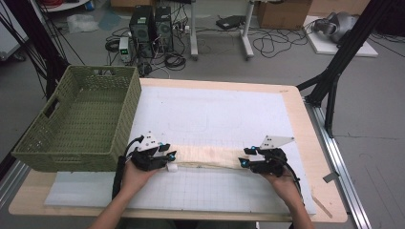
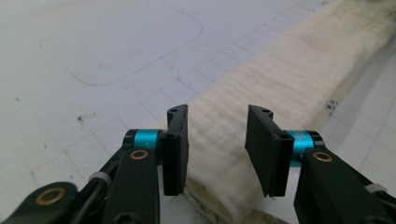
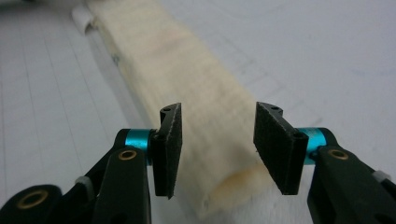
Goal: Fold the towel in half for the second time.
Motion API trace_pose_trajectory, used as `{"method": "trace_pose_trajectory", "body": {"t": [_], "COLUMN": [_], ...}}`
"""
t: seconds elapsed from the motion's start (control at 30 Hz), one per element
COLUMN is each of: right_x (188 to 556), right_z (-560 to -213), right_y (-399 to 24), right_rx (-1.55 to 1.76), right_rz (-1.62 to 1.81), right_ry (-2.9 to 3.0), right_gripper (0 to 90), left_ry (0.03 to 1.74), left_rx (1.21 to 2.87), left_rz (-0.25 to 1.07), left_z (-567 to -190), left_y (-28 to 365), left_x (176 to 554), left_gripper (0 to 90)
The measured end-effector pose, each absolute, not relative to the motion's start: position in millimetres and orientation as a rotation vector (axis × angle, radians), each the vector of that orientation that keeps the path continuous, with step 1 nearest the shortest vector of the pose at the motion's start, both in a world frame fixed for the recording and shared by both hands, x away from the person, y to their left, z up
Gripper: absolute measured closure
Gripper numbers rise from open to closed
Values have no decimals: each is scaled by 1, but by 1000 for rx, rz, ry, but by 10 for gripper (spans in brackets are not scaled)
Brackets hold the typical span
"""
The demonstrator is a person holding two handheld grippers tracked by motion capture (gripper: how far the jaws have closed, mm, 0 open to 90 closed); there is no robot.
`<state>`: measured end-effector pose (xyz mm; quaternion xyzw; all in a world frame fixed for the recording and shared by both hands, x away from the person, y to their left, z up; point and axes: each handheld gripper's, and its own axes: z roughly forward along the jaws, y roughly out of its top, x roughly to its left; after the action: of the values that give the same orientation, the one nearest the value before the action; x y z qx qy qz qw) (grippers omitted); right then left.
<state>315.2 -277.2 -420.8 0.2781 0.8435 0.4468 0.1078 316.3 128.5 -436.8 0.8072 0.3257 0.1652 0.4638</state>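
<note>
A cream cloth (image 1: pixel 207 156), folded into a long narrow band, lies across the white gridded mat (image 1: pixel 215 114) near the table's front. My left gripper (image 1: pixel 169 160) is at the band's left end. In the left gripper view its jaws (image 2: pixel 218 112) stand apart on either side of the cloth (image 2: pixel 280 70), with no visible pinch. My right gripper (image 1: pixel 244 158) is at the right end. In the right gripper view its jaws (image 3: pixel 219 109) straddle that end of the cloth (image 3: pixel 173 56) the same way. A small white tag (image 1: pixel 172 168) sticks out at the left end.
A green woven basket (image 1: pixel 129 114) stands on the table's left side, close behind the left gripper. The mat stretches away behind the cloth. The wooden table edge (image 1: pixel 315 143) runs down the right. Computers and cables lie on the floor beyond.
</note>
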Motion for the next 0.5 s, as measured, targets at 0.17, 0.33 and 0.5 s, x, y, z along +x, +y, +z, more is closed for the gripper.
{"method": "trace_pose_trajectory", "body": {"t": [0.17, 0.33, 0.5], "right_x": [329, 341, 346], "right_z": [-415, -425, -432], "right_y": [-259, -245, -243], "right_rx": [832, 857, 895], "right_rz": [1303, 1263, 1190], "right_ry": [2489, 2554, 2582], "right_gripper": [577, 771, 842], "left_ry": [789, 872, 892], "left_rx": [1975, 2023, 2060], "left_rz": [443, 408, 417], "left_z": [-431, -441, -445], "left_y": [120, 120, 120], "left_x": [323, 334, 336], "left_gripper": [621, 750, 823]}}
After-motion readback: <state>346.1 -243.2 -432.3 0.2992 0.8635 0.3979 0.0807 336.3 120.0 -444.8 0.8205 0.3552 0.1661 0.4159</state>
